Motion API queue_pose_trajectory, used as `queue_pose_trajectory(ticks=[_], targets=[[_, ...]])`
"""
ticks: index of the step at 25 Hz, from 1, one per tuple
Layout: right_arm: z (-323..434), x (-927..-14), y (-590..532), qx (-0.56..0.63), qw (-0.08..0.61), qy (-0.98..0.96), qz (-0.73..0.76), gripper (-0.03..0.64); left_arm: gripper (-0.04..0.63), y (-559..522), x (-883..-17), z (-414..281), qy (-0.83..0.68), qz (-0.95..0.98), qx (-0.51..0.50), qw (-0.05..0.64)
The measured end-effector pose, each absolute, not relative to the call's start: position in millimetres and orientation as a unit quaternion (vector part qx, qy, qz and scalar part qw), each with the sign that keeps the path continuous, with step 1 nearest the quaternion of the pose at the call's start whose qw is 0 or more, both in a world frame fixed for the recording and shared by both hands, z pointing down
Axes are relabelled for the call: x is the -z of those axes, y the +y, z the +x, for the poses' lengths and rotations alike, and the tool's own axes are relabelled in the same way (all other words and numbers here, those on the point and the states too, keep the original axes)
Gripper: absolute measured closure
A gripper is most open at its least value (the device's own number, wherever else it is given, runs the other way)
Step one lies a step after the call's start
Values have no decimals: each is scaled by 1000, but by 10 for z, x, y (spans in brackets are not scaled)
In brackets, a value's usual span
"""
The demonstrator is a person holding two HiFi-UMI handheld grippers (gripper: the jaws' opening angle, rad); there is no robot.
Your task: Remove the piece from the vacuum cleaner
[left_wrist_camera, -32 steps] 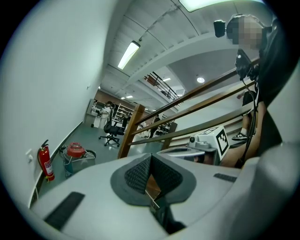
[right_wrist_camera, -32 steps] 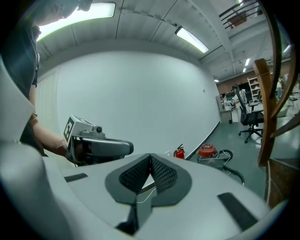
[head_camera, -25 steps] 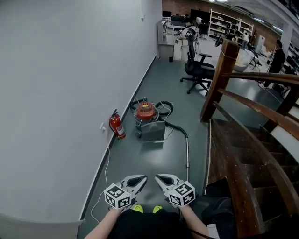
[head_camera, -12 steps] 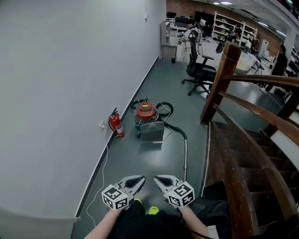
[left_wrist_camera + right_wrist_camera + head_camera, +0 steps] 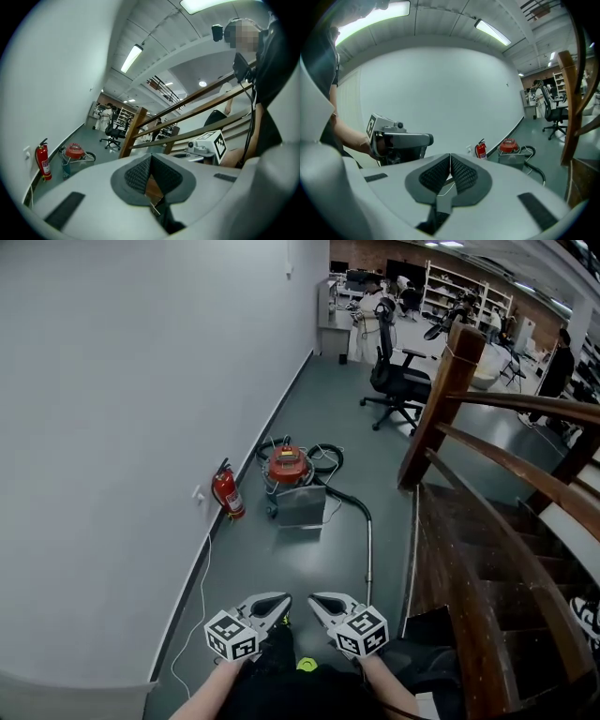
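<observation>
Head view: the left gripper (image 5: pixel 281 602) and the right gripper (image 5: pixel 316 600) are held side by side at 6 o'clock, low in the frame, both with jaws pressed together and nothing between them; the vacuum cleaner (image 5: pixel 289 470), with its red top and metal body, stands on the grey floor (image 5: pixel 309 409) at 12 o'clock from them and well apart; its hose (image 5: pixel 349 500) curls off at its 4 o'clock into a straight wand (image 5: pixel 368 559) that runs back toward the person; a fire extinguisher (image 5: pixel 228 491) stands by the wall (image 5: pixel 141 427) at the vacuum's 9 o'clock; a wooden staircase (image 5: pixel 469 549) fills the 3 o'clock side.

Left gripper view: the ribbed pads meet in a closed seam, holding nothing; the vacuum cleaner (image 5: pixel 74 151) is small at 9 o'clock with the fire extinguisher (image 5: pixel 43 160) just beside it; the right gripper (image 5: pixel 209 145) shows at 3 o'clock.

Right gripper view: the jaws are likewise closed and empty; the vacuum cleaner (image 5: pixel 512 146) sits at 3 o'clock, the fire extinguisher (image 5: pixel 480 150) near it, the left gripper (image 5: pixel 393 138) at 9 o'clock.

Judged from this, the task is barely begun and the approach comes first; which piece is to come off cannot be told from here, though the wand or hose seems likely. Risks: feet catching the wand, hose or the thin cable (image 5: pixel 202 587) along the wall while walking in; the jaws arriving shut and knocking the part instead of gripping it; the vacuum rolling or tipping if one gripper pulls while the other does not steady the body.
</observation>
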State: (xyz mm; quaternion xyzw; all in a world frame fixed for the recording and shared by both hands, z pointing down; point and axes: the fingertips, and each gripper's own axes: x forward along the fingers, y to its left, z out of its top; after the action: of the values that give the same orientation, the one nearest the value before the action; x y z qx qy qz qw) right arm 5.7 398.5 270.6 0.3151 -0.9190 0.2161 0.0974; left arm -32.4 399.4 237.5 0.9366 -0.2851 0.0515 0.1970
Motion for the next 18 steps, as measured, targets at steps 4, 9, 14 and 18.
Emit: queue_pose_trajectory(ticks=[4, 9, 14, 18], targets=[[-2, -2681, 3790, -217, 94, -917, 321, 601, 586, 3781, -2408, -344, -275, 939, -56, 197], [-53, -2692, 3547, -223, 101, -914, 323, 600, 586, 3484, -2433, -304, -257, 942, -49, 210], [-103, -2714, 3301, -231, 110, -909, 330, 600, 586, 3191, -2431, -318, -244, 945, -48, 212], [-139, -2728, 3034, -239, 115, -903, 337, 600, 586, 2938, -2436, -363, -238, 946, -50, 214]])
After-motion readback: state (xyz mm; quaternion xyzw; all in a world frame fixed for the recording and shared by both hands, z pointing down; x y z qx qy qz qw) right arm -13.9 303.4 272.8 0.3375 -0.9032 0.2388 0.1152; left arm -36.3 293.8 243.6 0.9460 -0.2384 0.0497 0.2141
